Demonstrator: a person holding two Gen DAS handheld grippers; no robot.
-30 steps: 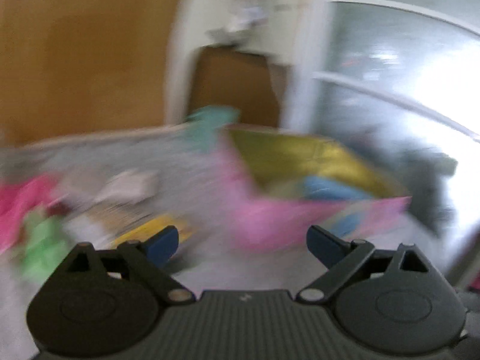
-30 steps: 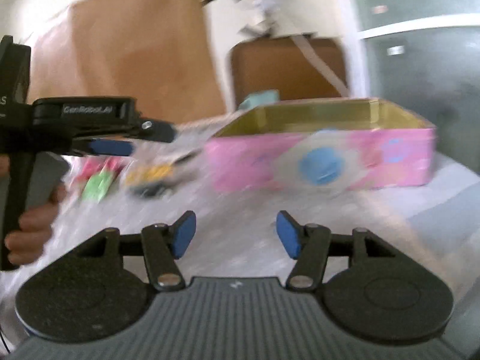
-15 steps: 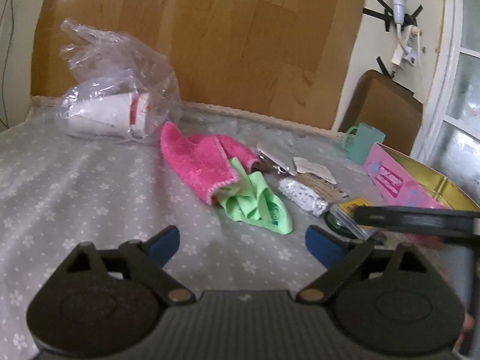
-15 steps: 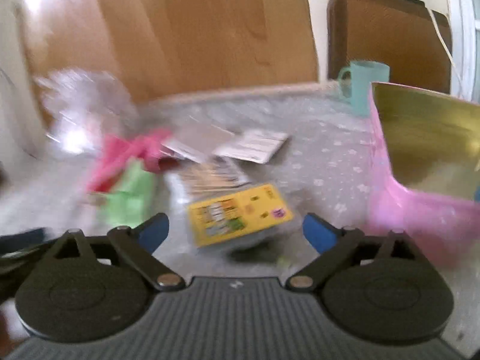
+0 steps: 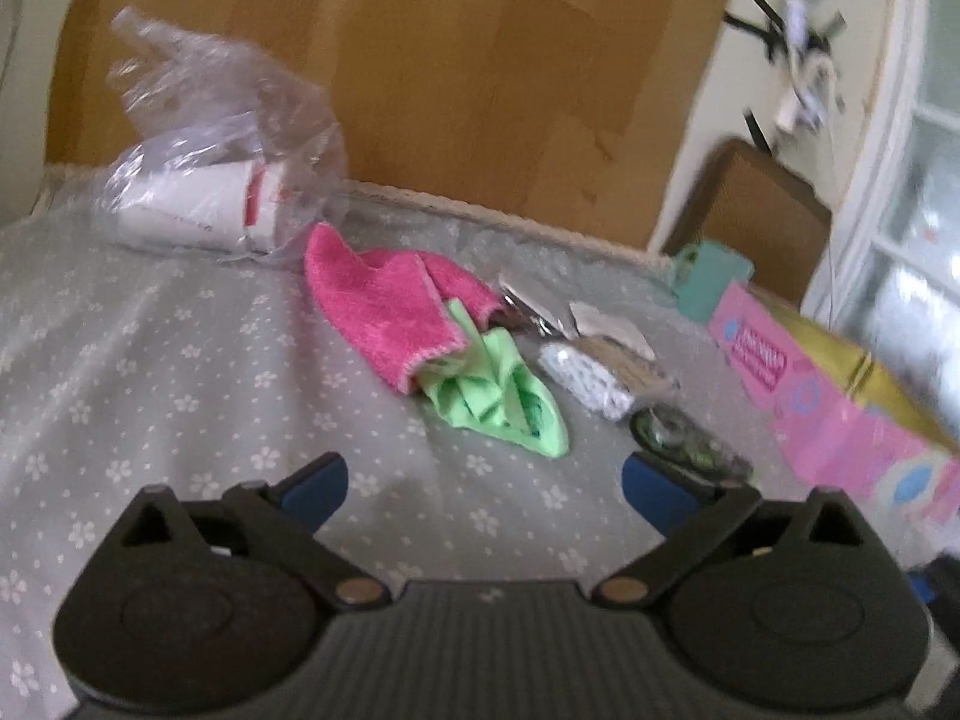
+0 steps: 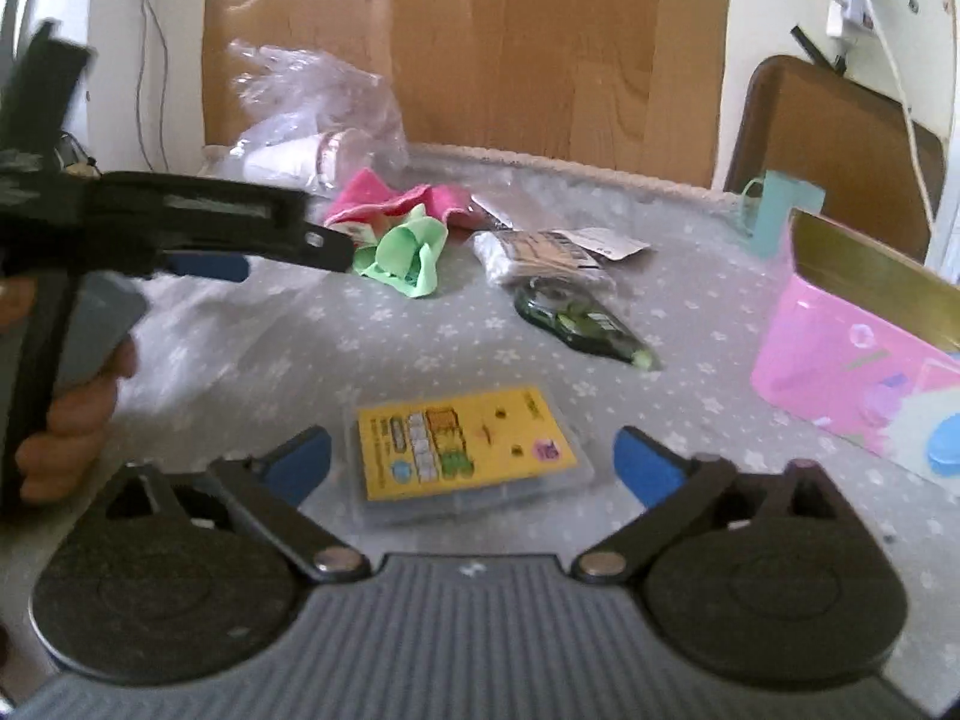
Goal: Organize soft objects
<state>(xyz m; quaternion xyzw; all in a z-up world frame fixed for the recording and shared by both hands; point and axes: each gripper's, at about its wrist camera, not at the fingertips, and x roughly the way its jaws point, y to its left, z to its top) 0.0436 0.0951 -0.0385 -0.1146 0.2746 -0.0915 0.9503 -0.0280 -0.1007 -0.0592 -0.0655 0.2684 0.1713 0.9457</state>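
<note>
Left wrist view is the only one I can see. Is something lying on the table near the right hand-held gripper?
Observer: Yes. A clear case with a yellow label lies flat on the tablecloth, just ahead of the right hand-held gripper.
Operator: Is this gripper holding it?
Observer: No. Its jaws are opening and the pads do not touch the case.
Operator: How does my left hand-held gripper look from there?
Observer: The left hand-held gripper, jaws opening and empty, is gripped by a bare hand at the left edge of the right wrist view, and it points toward the green cloth.
</note>
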